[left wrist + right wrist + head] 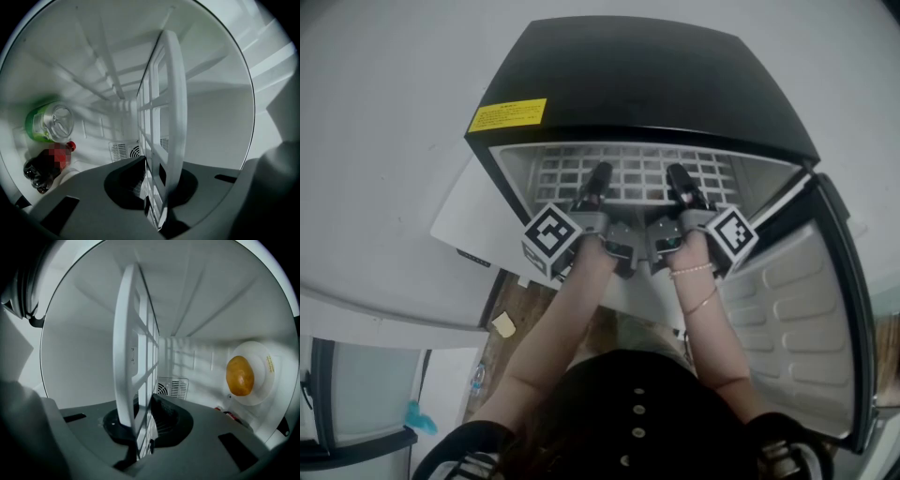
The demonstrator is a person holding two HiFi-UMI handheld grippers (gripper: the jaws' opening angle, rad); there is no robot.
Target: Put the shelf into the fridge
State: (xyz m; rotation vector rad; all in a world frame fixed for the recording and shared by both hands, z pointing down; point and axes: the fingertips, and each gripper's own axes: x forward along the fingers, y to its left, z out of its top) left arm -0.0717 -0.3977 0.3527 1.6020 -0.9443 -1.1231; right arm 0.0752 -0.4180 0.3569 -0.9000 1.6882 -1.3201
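The black mini fridge [628,84] stands with its door swung out to the right. The white grid shelf [628,173] lies level inside, near the top of the cavity. My left gripper [598,178] and right gripper [677,176] reach in side by side at the shelf's front edge. In the left gripper view the shelf [173,93] shows edge-on, its rim between the jaws of the left gripper [157,187], which is shut on it. In the right gripper view the shelf [124,333] runs between the jaws of the right gripper [140,423], also shut on it.
The open door [797,319] stands close on the right. Inside the fridge are a green bottle [49,123], a dark bottle with a red cap [44,168], an orange-yellow oval on a white disc [240,376] and a vent grille [173,387] on the back wall.
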